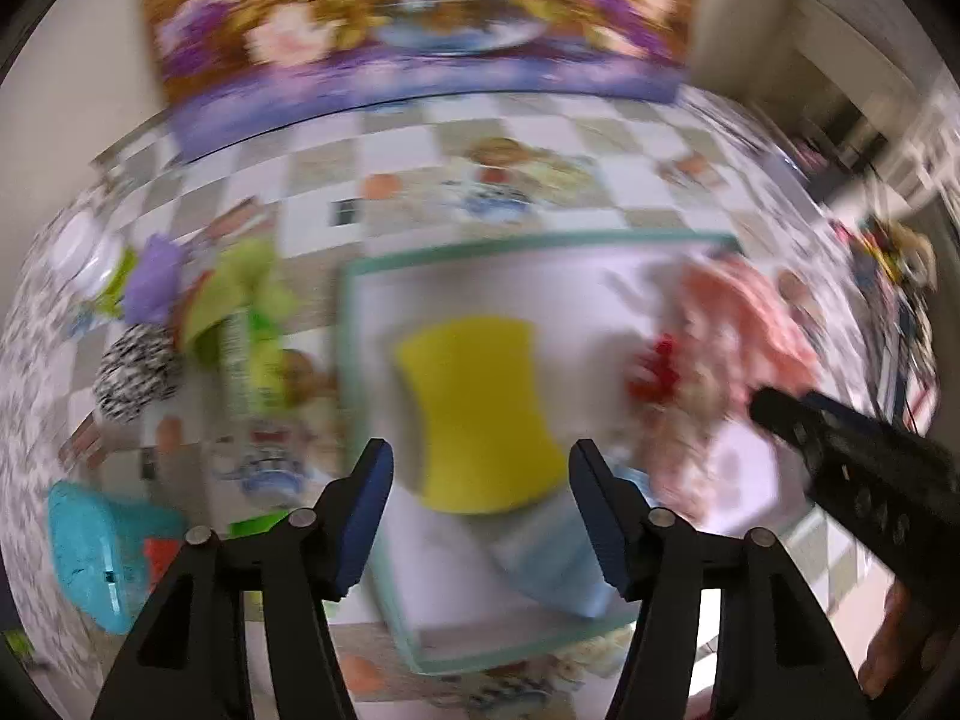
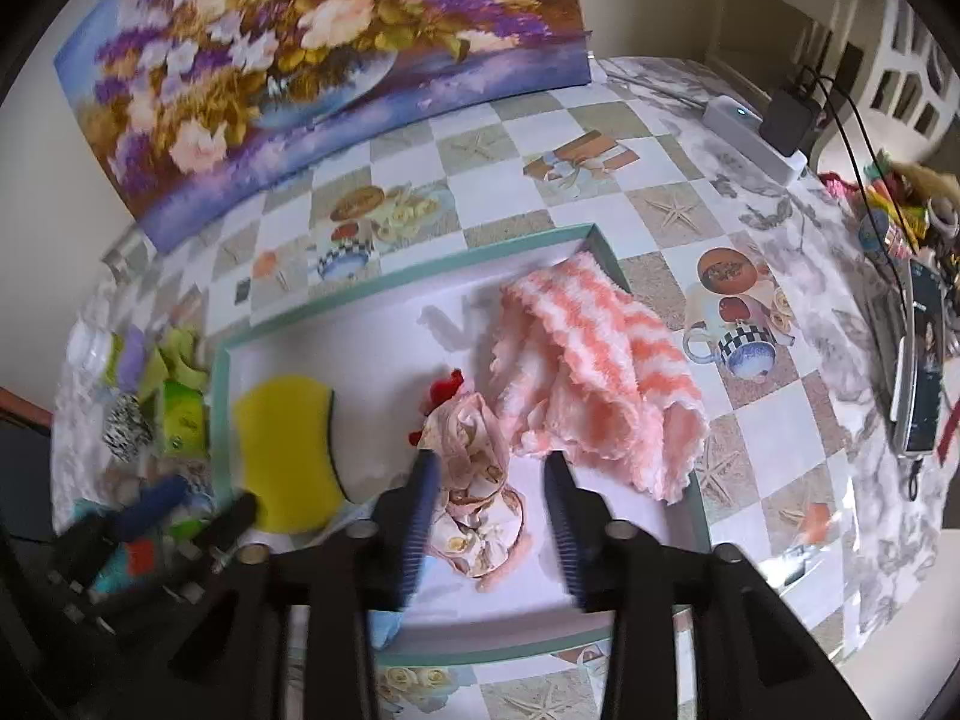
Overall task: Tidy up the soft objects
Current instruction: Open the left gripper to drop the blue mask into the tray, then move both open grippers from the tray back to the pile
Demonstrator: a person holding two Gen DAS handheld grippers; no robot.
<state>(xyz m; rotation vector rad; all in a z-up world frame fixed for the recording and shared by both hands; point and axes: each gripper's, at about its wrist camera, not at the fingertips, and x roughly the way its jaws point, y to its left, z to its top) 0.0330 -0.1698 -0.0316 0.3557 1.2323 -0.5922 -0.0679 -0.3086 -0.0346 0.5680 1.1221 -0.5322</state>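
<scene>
A white tray with a teal rim [image 1: 510, 243] [image 2: 420, 267] holds a yellow sponge [image 1: 477, 414] [image 2: 285, 450], a pink-and-white striped fluffy cloth [image 2: 594, 378] [image 1: 744, 324], a floral cloth item with a red tuft [image 2: 474, 480] [image 1: 654, 366] and a light blue cloth [image 1: 552, 564]. My left gripper [image 1: 480, 510] is open and empty, just above the sponge's near edge. My right gripper [image 2: 489, 516] is open, its jaws either side of the floral item, not closed on it. The left wrist view is motion-blurred.
Left of the tray lie a zebra-striped ball [image 1: 138, 369] [image 2: 126, 426], green and purple soft items [image 1: 240, 306] [image 2: 174, 372] and a turquoise object [image 1: 99, 546]. A flower painting [image 2: 312, 60] leans at the back. A power strip, cables and a phone [image 2: 918, 372] are at the right.
</scene>
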